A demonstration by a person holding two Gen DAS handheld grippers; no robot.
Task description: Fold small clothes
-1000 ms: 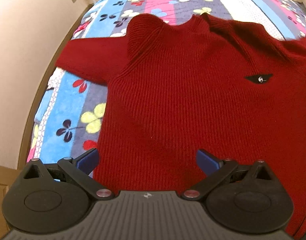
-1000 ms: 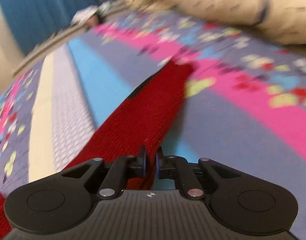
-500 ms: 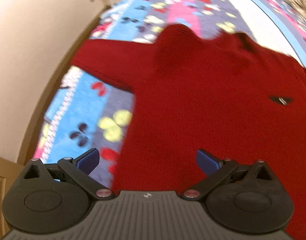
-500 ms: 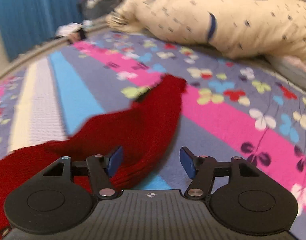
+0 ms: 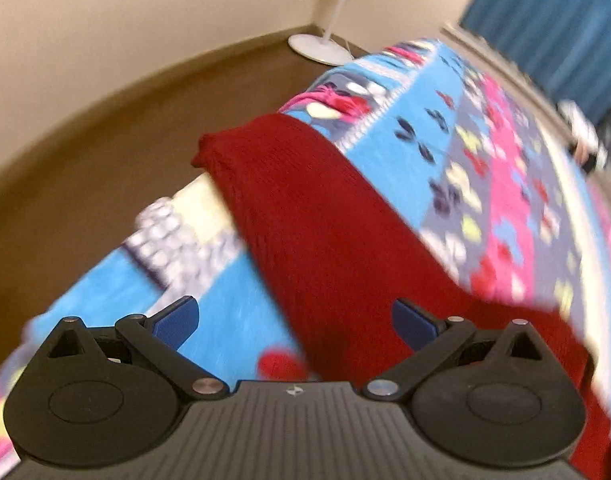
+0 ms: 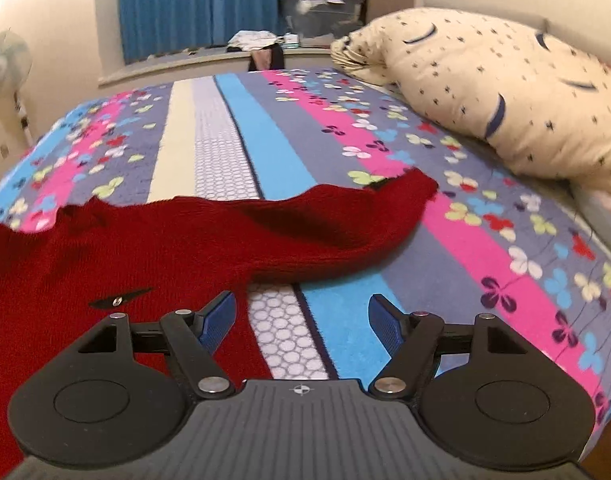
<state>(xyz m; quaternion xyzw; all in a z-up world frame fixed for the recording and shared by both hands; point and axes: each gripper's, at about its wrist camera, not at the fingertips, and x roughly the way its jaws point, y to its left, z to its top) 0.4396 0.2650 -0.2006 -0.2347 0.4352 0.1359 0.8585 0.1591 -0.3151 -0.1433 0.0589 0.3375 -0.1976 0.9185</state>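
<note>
Sweater, red, spread on floral bedspread; left gripper spread empty, right gripper just opened, holding nothing.

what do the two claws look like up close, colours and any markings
Both look alike. The left claw and right claw each have blue, flat-faced fingers on black linked bars with silver pins, two round black discs at the sides, and a ribbed grey body bearing a small crosshair mark. No cables, hands or sleeves show.
</note>
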